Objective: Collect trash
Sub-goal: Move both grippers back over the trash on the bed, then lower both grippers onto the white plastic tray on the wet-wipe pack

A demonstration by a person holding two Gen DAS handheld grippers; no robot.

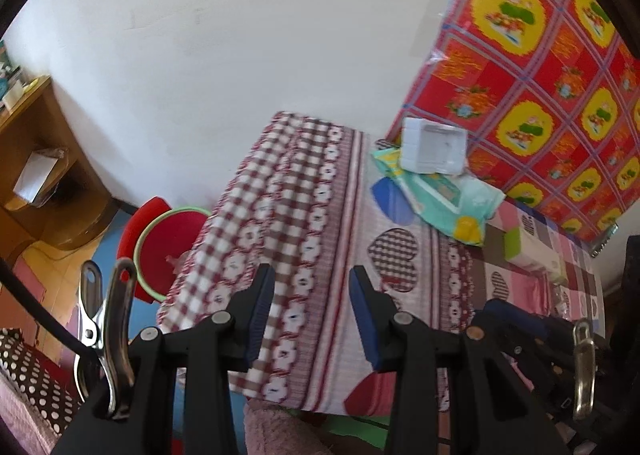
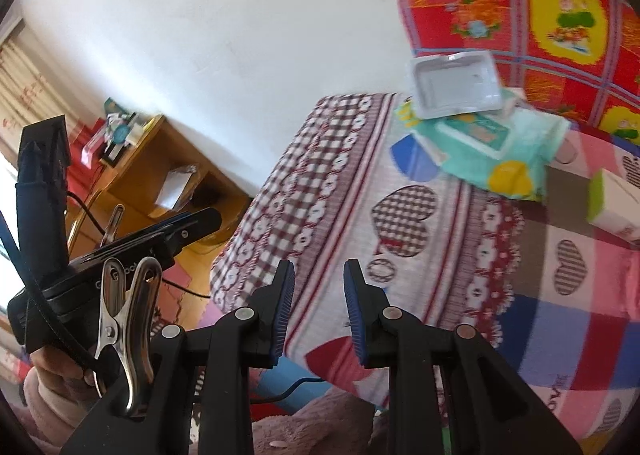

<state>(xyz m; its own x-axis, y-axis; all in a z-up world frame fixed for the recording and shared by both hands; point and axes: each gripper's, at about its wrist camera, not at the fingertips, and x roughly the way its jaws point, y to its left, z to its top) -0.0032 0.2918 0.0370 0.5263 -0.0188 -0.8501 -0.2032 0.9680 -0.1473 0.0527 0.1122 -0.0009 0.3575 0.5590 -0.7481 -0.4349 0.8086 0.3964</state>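
- Left wrist view is showing the trash lying on the patterned bedspread (image 1: 340,191) — a white plastic tray (image 1: 434,151) sitting on top of a mint-green wipes packet (image 1: 452,199), both near the far edge of the bed, just beside the red and yellow patterned sheet (image 1: 532,67) hanging behind them.
- A blue piece (image 1: 390,197) is lying against the packet's near-left side, touching it or tucked under it — which one is unclear.
- A small white box with a green end (image 1: 528,251) is resting on the bedspread to the right of the packet, apart from it.
- The left gripper (image 1: 312,315) is hanging above the bedspread with its jaws parted and nothing between them, well short of the trash.
- The right gripper (image 2: 319,309) is hovering likewise in its own view, jaws apart and gripping nothing, with the tray (image 2: 456,85) and packet (image 2: 488,143) ahead and to the right.
- A red basin with a green rim (image 1: 168,247) is sitting on the floor left of the bed.
- A wooden shelf unit (image 1: 36,159) is standing against the white wall farther left.
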